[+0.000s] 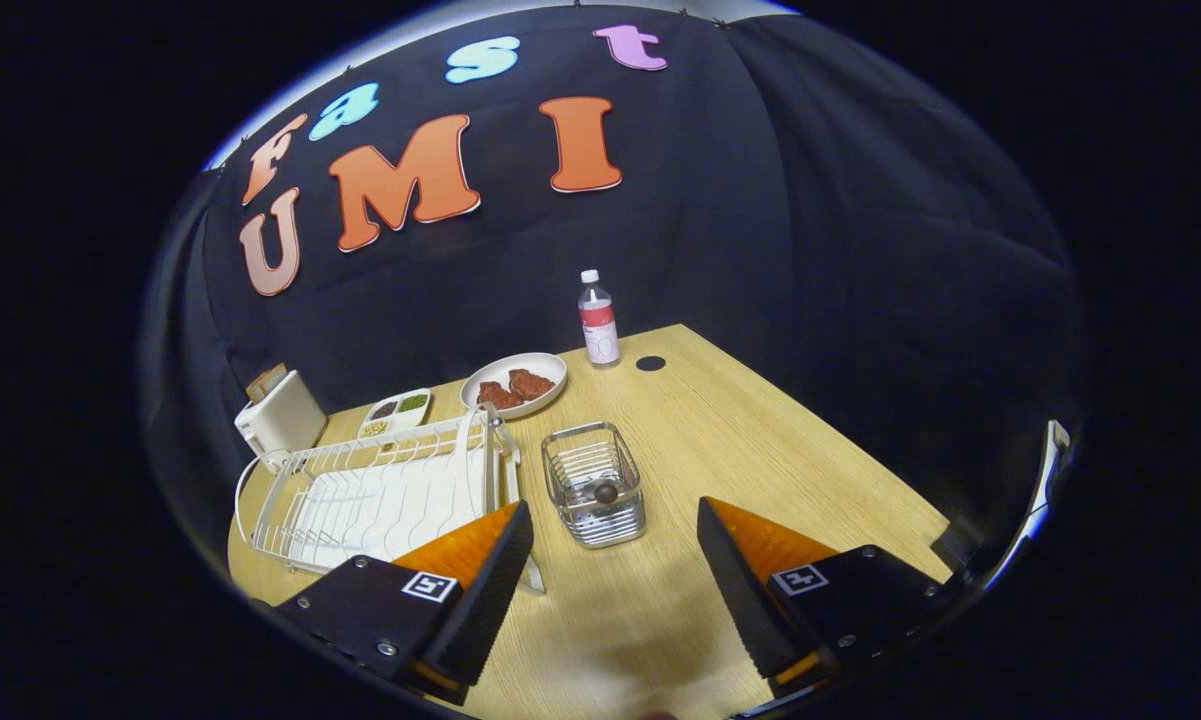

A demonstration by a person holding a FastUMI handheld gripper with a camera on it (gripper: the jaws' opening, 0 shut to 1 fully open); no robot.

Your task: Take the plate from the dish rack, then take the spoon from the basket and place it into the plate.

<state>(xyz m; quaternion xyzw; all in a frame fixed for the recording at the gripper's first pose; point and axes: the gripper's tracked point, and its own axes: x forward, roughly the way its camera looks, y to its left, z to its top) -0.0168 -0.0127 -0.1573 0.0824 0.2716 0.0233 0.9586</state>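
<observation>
White wire dish rack (380,495) beside left finger; whether plate sits inside, cannot tell. Wire basket (594,484) just ahead between fingers, spoon (605,492) handle poking up inside. Gripper (615,550) spread wide, grasping nothing. Spoon not yet taken; plate step unclear.

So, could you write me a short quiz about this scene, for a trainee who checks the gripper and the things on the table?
1. True or false: the gripper is shut on the basket.
2. Which of these stands nearest the bottle? A: the white box. B: the plate with brown food. C: the divided tray.
3. Fill in: seen from the gripper, the dish rack lies to the ___ of the basket.

Key
1. False: its fingers are open and hold nothing; the basket sits just ahead of them.
2. B.
3. left.
</observation>
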